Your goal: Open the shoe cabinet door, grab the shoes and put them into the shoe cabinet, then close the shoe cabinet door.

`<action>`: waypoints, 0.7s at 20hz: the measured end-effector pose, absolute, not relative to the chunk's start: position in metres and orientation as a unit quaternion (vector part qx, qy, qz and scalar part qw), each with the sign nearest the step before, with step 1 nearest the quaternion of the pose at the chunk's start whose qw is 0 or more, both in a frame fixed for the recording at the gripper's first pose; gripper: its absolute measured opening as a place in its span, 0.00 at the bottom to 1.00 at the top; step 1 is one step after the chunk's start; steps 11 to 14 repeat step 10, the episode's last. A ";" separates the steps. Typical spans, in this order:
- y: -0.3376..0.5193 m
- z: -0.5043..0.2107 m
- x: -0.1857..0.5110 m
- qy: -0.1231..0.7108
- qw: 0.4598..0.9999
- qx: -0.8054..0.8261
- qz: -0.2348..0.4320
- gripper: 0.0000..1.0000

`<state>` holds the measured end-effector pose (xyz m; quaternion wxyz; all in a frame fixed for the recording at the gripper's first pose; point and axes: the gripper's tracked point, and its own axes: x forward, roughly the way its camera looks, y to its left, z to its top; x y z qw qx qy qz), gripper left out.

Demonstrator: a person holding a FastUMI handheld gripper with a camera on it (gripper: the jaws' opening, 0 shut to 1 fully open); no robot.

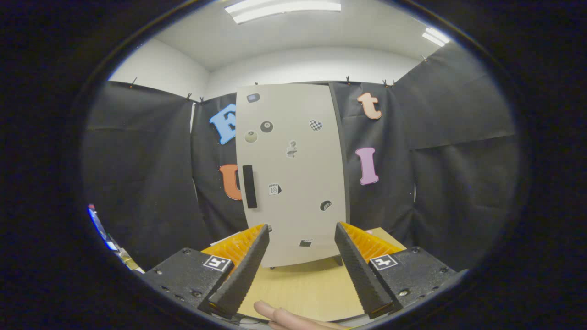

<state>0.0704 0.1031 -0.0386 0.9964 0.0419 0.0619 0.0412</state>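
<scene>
A tall pale grey shoe cabinet (293, 174) stands upright on a light wooden table (302, 288), straight ahead of the fingers. Its door is closed, dotted with small stickers, and carries a black vertical handle (249, 186) near its left edge. My gripper (302, 233) is open, its two black ridged fingers (243, 270) with orange backs spread wide and nothing between them. The cabinet's lower part shows in the gap between the fingertips, a short way beyond them.
A person's fingers (293, 318) rest on the near edge of the table, below the gripper. Black cloth walls close in behind and to both sides of the cabinet. Some small coloured objects (107, 238) sit low at the far left.
</scene>
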 end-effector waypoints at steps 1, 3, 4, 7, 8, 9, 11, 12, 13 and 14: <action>0.103 -0.037 0.071 0.056 0.997 0.043 0.044 0.95; 0.103 -0.033 0.070 0.050 0.997 0.041 0.046 0.95; 0.103 -0.030 0.068 0.047 0.997 0.037 0.047 0.95; 0.108 -0.016 0.053 0.032 0.998 0.022 0.049 0.95; 0.110 -0.012 0.049 0.028 0.998 0.014 0.051 0.95; 0.114 -0.010 0.046 0.024 0.998 0.006 0.054 0.95; 0.119 -0.007 0.043 0.019 0.998 -0.005 0.057 0.95; 0.119 -0.007 0.043 0.019 0.998 -0.005 0.057 0.95; 0.119 -0.007 0.043 0.019 0.998 -0.005 0.057 0.95; 0.119 -0.007 0.043 0.019 0.998 -0.005 0.057 0.95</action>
